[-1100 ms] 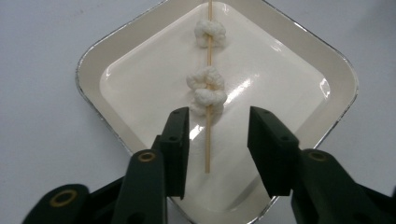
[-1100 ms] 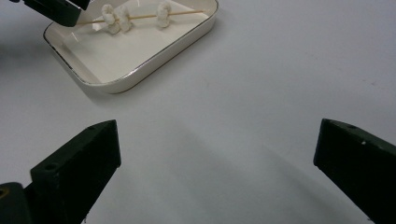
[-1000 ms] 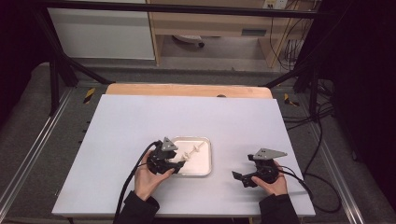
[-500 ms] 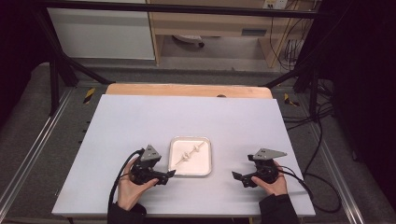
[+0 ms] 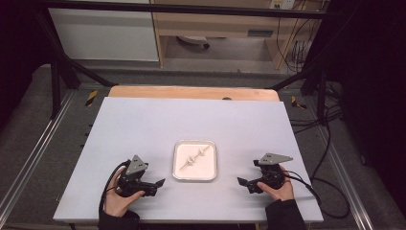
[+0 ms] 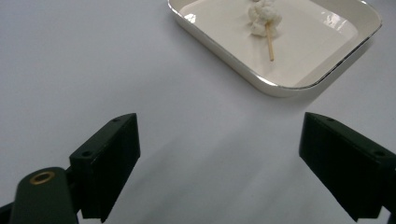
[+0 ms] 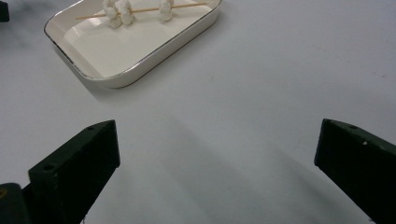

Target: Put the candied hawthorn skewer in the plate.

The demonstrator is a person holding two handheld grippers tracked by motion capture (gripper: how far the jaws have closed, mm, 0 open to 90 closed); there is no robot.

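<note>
— Looking left of the tray [image 5: 177, 163], the left gripper [image 5: 160, 182] has just opened, nothing between its jaws.
— And the skewer [image 5: 196, 157]?
— Lying inside it; light, thin, probably brittle, marshmallows soft. Pinch bare stick. Right of the tray, the right gripper [image 5: 242, 181] gapes empty.

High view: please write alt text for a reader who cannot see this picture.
A white tray holding a skewer of white pieces sits near the front of a pale table. A person's two hands each rest a black gripper on the table, the left gripper and the right gripper, one each side of the tray, both apart from it.
</note>
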